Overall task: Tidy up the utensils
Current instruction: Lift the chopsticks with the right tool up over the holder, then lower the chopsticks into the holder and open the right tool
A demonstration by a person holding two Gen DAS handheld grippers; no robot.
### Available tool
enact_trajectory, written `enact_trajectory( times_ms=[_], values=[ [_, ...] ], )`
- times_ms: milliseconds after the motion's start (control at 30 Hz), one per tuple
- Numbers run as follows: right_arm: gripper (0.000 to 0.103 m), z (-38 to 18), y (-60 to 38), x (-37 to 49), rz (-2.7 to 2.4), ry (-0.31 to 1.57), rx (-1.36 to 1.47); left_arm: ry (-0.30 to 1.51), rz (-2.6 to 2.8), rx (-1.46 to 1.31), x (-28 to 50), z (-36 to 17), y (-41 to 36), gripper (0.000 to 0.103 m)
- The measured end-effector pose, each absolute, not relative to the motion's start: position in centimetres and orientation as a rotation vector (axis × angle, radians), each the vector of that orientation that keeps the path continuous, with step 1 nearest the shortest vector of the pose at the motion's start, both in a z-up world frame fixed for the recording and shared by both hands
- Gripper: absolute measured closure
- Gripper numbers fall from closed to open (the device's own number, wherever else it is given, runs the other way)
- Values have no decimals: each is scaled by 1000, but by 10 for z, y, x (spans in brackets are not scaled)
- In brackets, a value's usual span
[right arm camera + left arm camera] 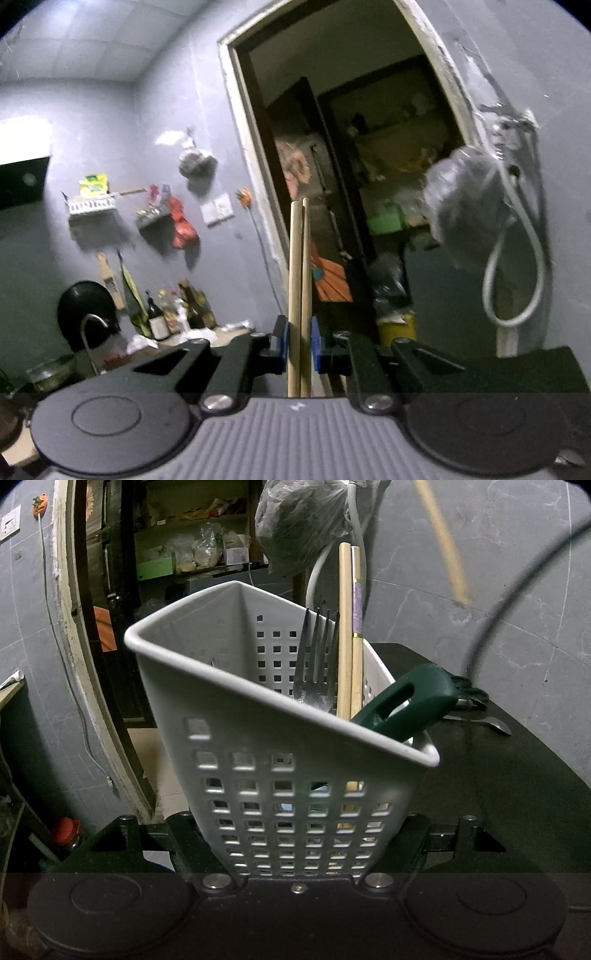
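In my left tongs [295, 849] the white perforated caddy [280, 746] sits clamped at its base, tilted, on the black table [517, 775]. It already holds a fork [317, 657] tines-up, two chopsticks [350, 627] standing at twelve o'clock, and a green-handled tool [402, 705] leaning out over the rim toward three o'clock. So I judge the sorting well along. My right tongs [300, 350] are closed on another pair of wooden chopsticks [300, 277], blue pads pressing both sides, sticks pointing up at twelve o'clock toward the doorway [351, 166]; these still have to go in. At three o'clock beyond the caddy, a spoon [495, 725] and some dark, unclear pieces remain on the table. A hanging plastic bag [303, 520] and white hose [325, 565] crowd the space at twelve o'clock above the caddy, and a dark cable [517, 579] arcs across at two o'clock.
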State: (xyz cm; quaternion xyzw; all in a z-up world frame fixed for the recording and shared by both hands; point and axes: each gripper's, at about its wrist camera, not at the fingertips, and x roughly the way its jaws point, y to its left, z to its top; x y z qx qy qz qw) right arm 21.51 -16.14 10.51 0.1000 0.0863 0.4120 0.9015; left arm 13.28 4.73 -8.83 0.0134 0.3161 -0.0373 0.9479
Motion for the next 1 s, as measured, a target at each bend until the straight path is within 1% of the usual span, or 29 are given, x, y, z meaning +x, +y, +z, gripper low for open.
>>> enact_trajectory(
  times_ms=[133, 433, 733, 1000],
  values=[
    [89, 106, -142, 225, 882, 158, 208, 643, -75, 27, 133, -88, 47, 27],
    [89, 85, -103, 244, 893, 179, 171, 644, -76, 26, 133, -88, 48, 27],
    [88, 49, -101, 241, 900, 242, 163, 640, -74, 30, 131, -89, 46, 27],
    [88, 31, -110, 224, 900, 271, 109, 639, -75, 33, 131, -89, 46, 27]
  ],
)
